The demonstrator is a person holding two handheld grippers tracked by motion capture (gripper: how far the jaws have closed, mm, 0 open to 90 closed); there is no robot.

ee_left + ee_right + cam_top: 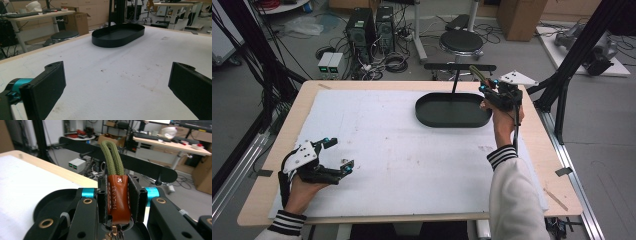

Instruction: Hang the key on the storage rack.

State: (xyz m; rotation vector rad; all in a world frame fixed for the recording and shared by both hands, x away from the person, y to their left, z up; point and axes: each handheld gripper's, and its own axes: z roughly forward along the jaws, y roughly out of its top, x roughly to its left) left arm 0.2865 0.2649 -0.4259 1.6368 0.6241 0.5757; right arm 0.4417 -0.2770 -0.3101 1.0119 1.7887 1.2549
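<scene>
We see a black oval tray [453, 111] on the far right part of the white cloth [402, 150] that covers the wooden table [557, 160]. A thin black post [455, 84] rises from the tray and carries a flat black crossbar [459, 66] at its top. The tray itself holds nothing but the foot of that post; in the left gripper view its floor [117, 35] is bare.

Our right gripper [490, 86] is raised at the tray's right end, near the crossbar. Its jaws are clamped on a brown leather tab [119, 197] with white stitching, from which a loop of olive green cord [112, 157] stands upward; in the high view the cord [477, 73] pokes up just beside the right tip of the crossbar. Metal keyring parts [113, 230] hang below the tab, inside the gripper. Letters are stamped down the leather; they look like "HICKAET", though we cannot read them with certainty.

Our left gripper [337, 156] sits low over the near left part of the cloth, well apart from the tray. Its jaws stand wide apart with only cloth between them.
</scene>
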